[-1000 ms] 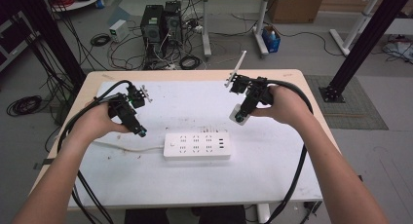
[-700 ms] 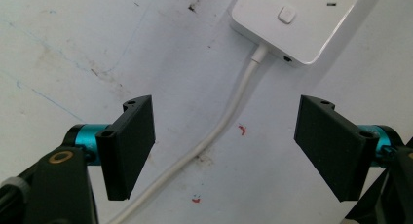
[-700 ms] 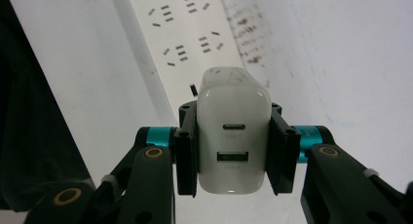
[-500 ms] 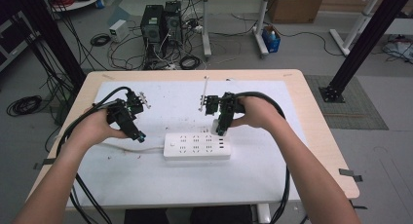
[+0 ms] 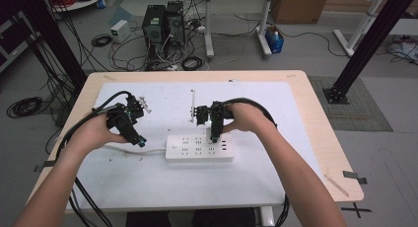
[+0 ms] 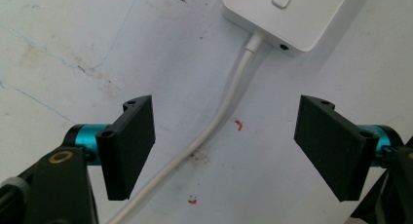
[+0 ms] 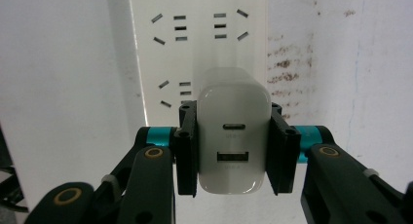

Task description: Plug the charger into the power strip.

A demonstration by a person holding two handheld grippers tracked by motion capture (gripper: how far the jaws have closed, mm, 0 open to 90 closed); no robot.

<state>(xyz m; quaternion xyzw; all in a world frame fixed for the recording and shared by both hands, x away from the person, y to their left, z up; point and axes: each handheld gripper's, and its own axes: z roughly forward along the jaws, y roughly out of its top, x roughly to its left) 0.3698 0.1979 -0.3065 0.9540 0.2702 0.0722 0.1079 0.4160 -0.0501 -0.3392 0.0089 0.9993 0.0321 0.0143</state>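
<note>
Now the right gripper (image 7: 234, 153) clamps a white charger (image 7: 234, 141) over the power strip (image 5: 199, 148); left fingers (image 6: 127, 146) gape apart.

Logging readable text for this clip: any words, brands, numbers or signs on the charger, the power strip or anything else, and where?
None can be read.
Charger, held in the right tool: faint marks under its two ports, too blurred to read.
Power strip: sockets and a button, no print visible.
Blue bottle on the floor: label too small to read.
</note>
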